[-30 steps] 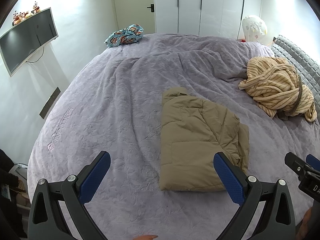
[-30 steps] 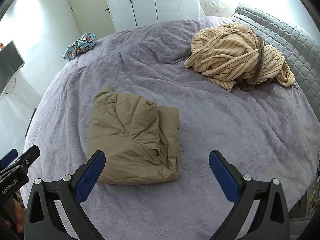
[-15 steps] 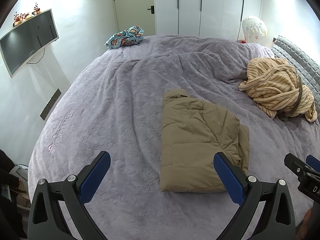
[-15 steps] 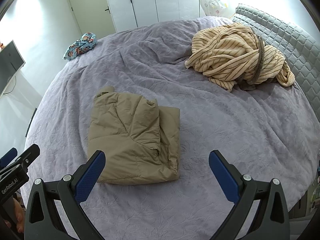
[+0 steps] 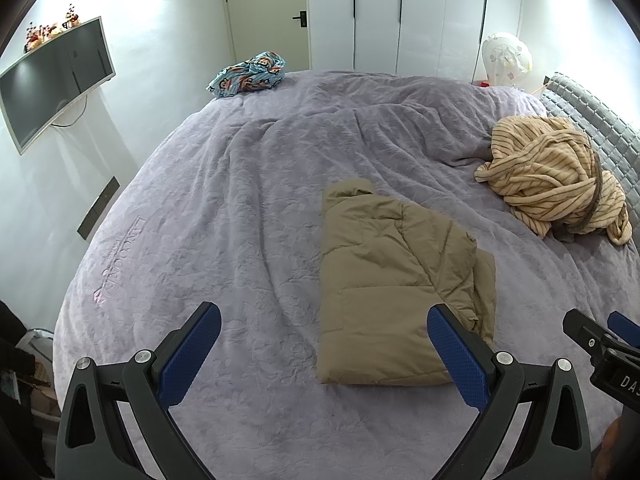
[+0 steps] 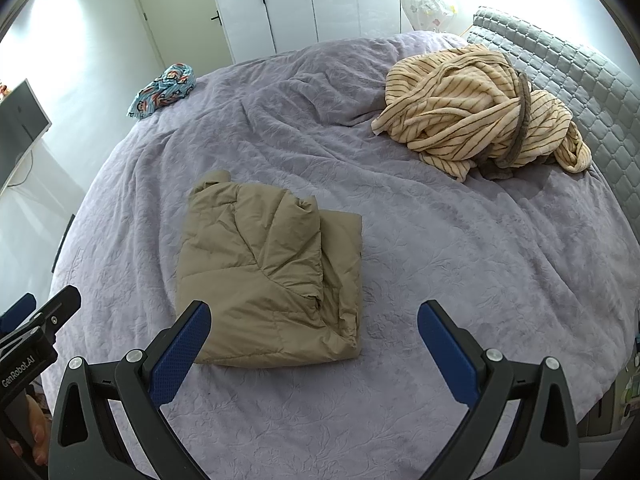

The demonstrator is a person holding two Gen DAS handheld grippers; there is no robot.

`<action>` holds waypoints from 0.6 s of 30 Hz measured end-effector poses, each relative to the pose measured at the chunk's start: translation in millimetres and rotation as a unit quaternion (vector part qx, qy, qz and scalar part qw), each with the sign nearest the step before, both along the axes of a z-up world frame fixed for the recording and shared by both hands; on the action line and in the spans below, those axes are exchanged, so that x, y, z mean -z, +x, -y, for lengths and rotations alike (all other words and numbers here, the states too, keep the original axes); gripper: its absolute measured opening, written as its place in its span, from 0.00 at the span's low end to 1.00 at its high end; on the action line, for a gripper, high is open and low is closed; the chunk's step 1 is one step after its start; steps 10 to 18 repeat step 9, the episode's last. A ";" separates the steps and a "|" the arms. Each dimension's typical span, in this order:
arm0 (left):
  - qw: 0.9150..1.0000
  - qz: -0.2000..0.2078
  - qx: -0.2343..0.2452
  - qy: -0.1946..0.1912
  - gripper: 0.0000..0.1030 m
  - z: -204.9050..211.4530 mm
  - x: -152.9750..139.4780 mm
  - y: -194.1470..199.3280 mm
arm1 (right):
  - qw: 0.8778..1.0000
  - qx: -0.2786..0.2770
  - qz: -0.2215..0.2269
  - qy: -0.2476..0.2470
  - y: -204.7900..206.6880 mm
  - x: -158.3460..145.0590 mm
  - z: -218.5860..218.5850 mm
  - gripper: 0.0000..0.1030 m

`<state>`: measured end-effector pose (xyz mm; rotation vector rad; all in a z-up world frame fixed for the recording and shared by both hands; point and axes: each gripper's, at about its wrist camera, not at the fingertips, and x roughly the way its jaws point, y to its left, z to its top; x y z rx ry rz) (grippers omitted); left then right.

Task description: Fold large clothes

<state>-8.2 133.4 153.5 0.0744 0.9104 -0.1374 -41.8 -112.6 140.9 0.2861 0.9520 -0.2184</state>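
Padding makes the folded khaki quilted jacket [image 6: 272,276] light, soft and springy; it lies mid-bed on the lilac embossed bedspread [image 5: 224,216]. Left gripper [image 5: 324,350] and right gripper [image 6: 314,346] hover spread apart, empty. The crumpled striped beige robe [image 6: 476,112] near the headboard looks floppy; best pinch its collar edge.

Your left gripper [image 5: 324,322] has two black angular fingers faced with blue dimpled pads [image 5: 456,350], each arm pinned by silver round-head screws. Your right gripper [image 6: 314,320] is built the same; in the left view its black body carries white letters "DA", and in the right view the left gripper's side reads "GenRobot.AI"
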 end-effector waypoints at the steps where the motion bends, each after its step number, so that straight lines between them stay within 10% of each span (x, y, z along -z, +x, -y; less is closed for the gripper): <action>1: 1.000 0.000 0.001 0.001 1.00 1.0 -1.0 1.1 | 1.000 0.000 0.000 0.000 -0.1 0.0 -0.8 1.00; 18: 1.000 0.003 0.009 0.002 1.00 5.7 -6.5 1.6 | 1.000 0.001 0.000 0.000 -0.2 0.5 -1.2 1.00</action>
